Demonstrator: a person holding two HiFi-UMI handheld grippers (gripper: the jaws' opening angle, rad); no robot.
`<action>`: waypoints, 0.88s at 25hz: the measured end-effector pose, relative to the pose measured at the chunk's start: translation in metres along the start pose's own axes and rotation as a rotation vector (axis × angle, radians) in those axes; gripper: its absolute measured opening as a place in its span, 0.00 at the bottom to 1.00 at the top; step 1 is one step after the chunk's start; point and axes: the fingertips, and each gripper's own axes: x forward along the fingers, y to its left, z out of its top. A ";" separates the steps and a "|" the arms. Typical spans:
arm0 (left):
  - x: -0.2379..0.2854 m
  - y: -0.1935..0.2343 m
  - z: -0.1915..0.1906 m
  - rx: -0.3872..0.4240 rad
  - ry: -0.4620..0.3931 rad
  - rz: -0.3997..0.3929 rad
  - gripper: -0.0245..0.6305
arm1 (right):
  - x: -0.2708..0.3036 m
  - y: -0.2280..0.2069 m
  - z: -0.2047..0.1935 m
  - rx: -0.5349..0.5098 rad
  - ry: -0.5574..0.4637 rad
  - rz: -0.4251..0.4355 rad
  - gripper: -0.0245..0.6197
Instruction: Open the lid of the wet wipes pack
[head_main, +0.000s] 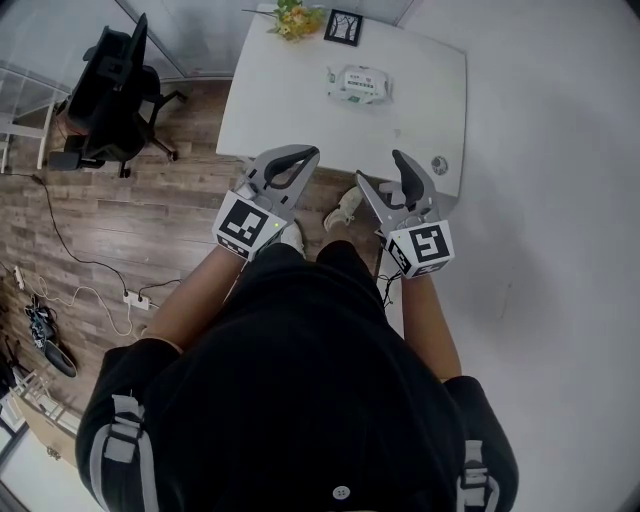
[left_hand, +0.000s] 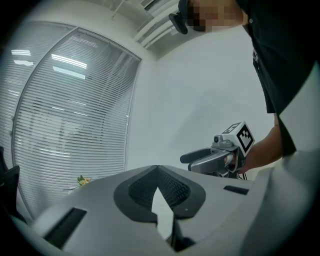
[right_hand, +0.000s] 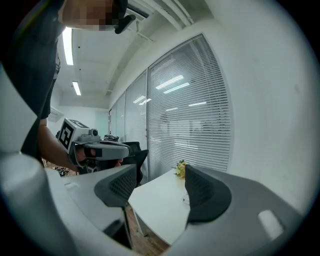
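Observation:
The wet wipes pack (head_main: 358, 84), white with a green label, lies flat towards the far side of the white table (head_main: 290, 115). Both grippers are held in the air at the table's near edge, well short of the pack. My left gripper (head_main: 307, 154) is shut with nothing in it; in its own view the dark pads (left_hand: 172, 187) meet at the tips. My right gripper (head_main: 380, 167) is open and empty, and a wide gap shows between its pads (right_hand: 205, 192). Each gripper view catches the other: the right gripper (left_hand: 192, 159) and the left gripper (right_hand: 125, 148).
Yellow flowers (head_main: 293, 20) and a black picture frame (head_main: 343, 27) stand at the table's far edge. A small round object (head_main: 439, 165) lies near its right front corner. A black office chair (head_main: 120, 90) and cables (head_main: 100, 290) are on the wooden floor to the left. A white wall runs along the right.

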 end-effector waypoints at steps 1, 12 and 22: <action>0.004 0.003 0.000 0.002 0.003 0.003 0.05 | 0.004 -0.004 0.000 0.002 0.001 0.003 0.53; 0.072 0.055 -0.004 0.000 0.045 0.086 0.05 | 0.067 -0.084 -0.017 0.004 0.033 0.078 0.48; 0.159 0.110 -0.034 -0.023 0.150 0.183 0.05 | 0.133 -0.177 -0.047 -0.004 0.132 0.172 0.45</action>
